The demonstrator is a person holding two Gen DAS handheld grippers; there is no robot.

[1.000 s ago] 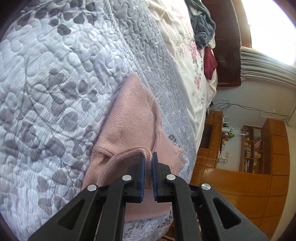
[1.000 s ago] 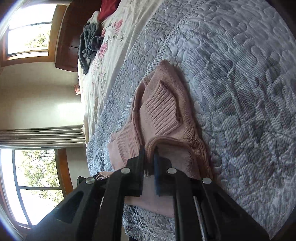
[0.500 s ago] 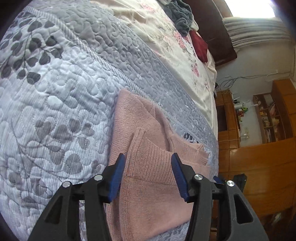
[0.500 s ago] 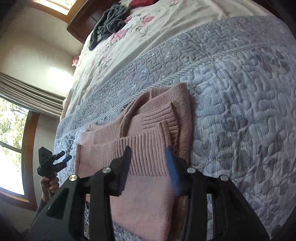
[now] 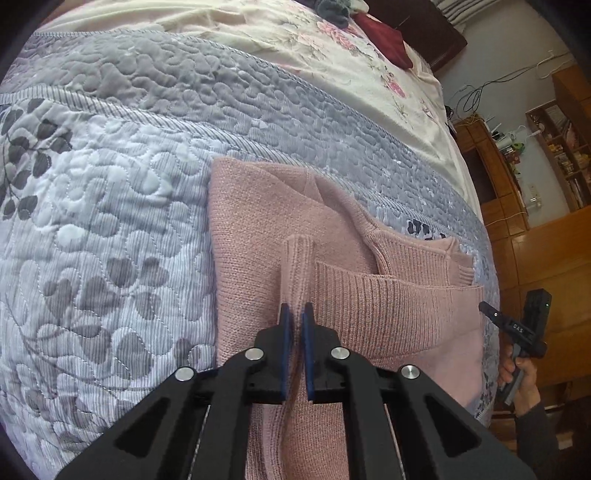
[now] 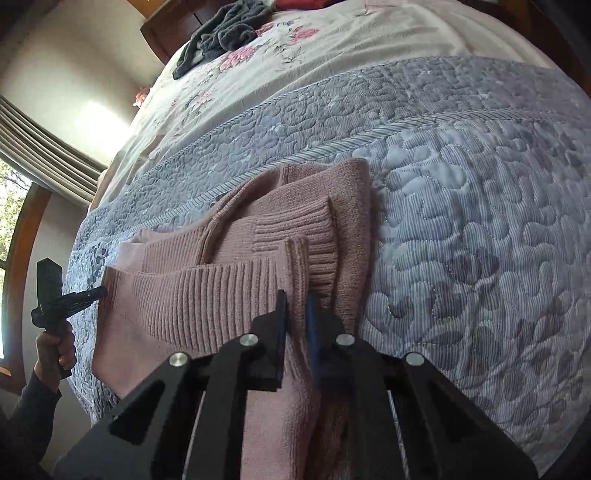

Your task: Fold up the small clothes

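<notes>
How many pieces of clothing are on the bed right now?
3: the pink sweater on the grey quilt, pinched by both tools, plus a dark grey garment and a red one near the headboard. More may be hidden.

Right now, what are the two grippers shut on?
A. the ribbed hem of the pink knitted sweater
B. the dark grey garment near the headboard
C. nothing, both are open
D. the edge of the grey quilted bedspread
A: the left gripper and right gripper each pinch the ribbed hem of the pink knitted sweater lying on the grey quilted bedspread.

Dusty-pink ribbed sweater (image 5: 332,295) on grey-white leaf-patterned quilt (image 5: 110,221); cream floral sheet (image 6: 332,62)
</notes>
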